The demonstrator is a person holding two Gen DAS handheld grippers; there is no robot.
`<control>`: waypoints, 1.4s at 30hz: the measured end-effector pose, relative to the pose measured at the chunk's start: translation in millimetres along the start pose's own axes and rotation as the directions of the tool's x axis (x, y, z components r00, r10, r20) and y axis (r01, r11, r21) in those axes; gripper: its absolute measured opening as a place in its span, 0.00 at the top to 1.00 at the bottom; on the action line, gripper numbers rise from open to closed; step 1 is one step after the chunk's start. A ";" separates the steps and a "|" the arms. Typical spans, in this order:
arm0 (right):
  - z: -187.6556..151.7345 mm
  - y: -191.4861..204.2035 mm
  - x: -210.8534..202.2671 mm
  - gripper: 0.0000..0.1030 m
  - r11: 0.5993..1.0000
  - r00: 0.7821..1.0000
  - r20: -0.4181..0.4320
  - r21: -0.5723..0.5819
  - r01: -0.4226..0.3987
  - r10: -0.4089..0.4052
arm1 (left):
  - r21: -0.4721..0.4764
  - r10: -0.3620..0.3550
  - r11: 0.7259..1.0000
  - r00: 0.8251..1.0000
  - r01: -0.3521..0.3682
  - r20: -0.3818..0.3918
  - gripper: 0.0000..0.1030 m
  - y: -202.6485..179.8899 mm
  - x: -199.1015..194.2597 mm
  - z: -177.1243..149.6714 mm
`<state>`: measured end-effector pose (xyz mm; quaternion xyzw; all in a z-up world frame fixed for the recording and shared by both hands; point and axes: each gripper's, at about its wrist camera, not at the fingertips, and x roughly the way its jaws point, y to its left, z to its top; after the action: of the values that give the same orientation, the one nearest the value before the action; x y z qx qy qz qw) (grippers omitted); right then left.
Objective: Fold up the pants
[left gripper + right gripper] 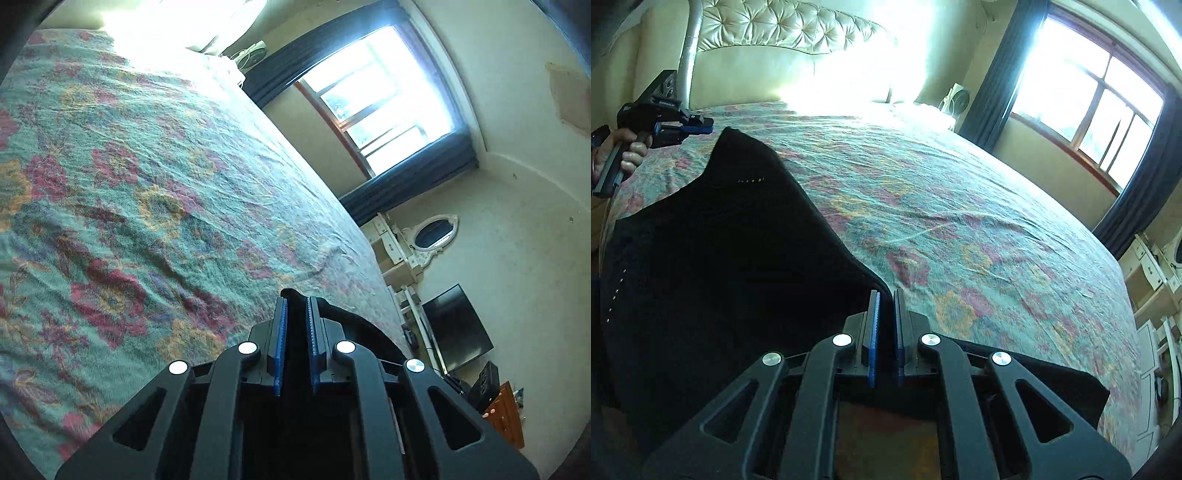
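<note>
Right gripper (885,295): blue pads drawn in with only a thin slot between them, pinching the edge of the black pants (731,236), which runs straight into that slot. Left gripper (296,300): pads close together, dark cloth between them and poking out past the tips; from the right wrist view the same gripper (701,127) sits at the far top corner of the pants, right at the fabric's peak, with a hand (626,155) wrapped on its handle. The pants spread as a wide black sheet from that far corner down to the right gripper, draped over the left side of the bed, with one flap (1052,384) lying beside the right gripper's linkage on its right. Small row of pale studs visible on the cloth. Surface: bedspread (960,229), teal with red and yellow flowers, lightly wrinkled, bare to the right of the pants. Room: tufted cream headboard (783,29), window (1082,96) with dark blue curtains (993,74), very blown-out light. Left wrist view adds an oval mirror (434,232) on white furniture and a dark TV screen (458,328) by the wall.
</note>
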<state>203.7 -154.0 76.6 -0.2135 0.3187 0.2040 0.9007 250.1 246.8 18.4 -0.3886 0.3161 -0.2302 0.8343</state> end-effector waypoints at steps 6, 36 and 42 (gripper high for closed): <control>-73.7 68.1 -21.5 1.00 0.987 0.979 -0.140 0.081 -0.140 0.151 | -0.063 0.028 0.997 0.991 -0.037 -0.134 0.90 6.3 -34.2 -81.8; -148.7 -60.3 33.1 0.30 0.154 0.922 0.217 0.949 -0.277 0.322 | -0.439 0.414 0.806 0.908 -0.397 -0.061 0.88 13.9 36.7 -131.8; -151.8 -84.9 63.2 0.30 0.036 0.926 0.234 0.966 -0.256 0.295 | -0.483 0.418 0.783 0.907 -0.391 -0.056 0.93 14.6 31.2 -133.3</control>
<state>217.7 -287.6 -50.6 0.5056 0.4194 0.1030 0.7469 179.6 168.7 -70.5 -0.5136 0.4164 0.0511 0.7484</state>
